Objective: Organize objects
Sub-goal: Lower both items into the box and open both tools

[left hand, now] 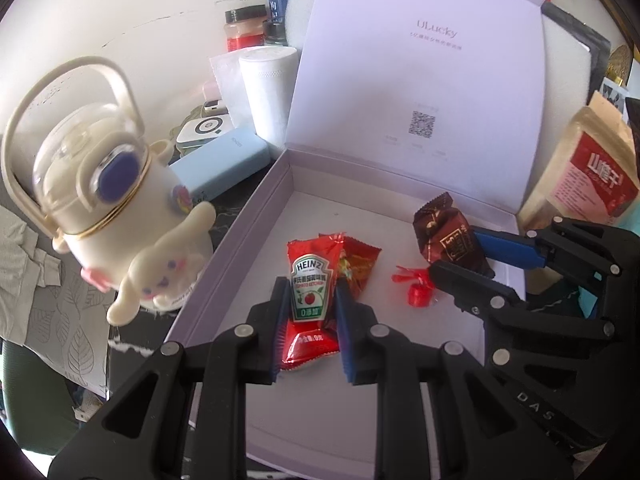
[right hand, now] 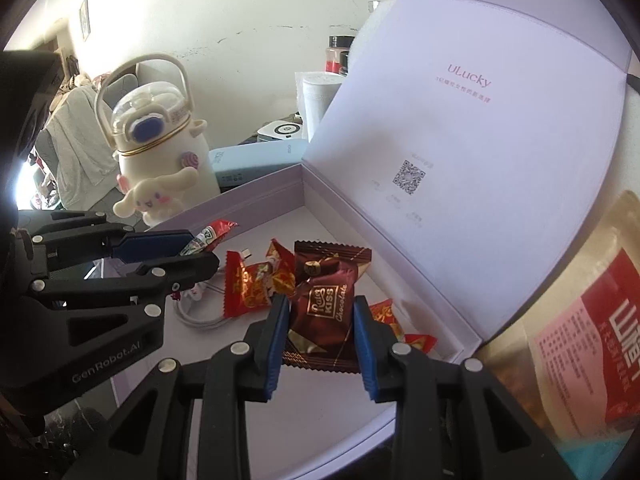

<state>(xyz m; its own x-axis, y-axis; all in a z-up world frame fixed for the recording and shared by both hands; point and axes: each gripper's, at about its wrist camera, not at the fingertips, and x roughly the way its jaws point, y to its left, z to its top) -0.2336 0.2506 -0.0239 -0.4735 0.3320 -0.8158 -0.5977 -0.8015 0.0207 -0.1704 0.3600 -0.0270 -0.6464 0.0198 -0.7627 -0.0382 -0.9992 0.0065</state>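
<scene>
Two packets are gripped over the open box (left hand: 256, 216): a ketchup sachet (left hand: 310, 292) between the left gripper (left hand: 310, 320) fingers, a chocolate (right hand: 324, 308) between the right gripper (right hand: 320, 340) fingers. Red candies (right hand: 248, 288) are already inside. Release is judged outstanding; a cream bottle (left hand: 120, 184) remains on the desk.

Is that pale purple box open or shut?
Open. The box has its lid standing upright behind it, printed inside showing, and sweets lie in view on its floor.
</scene>
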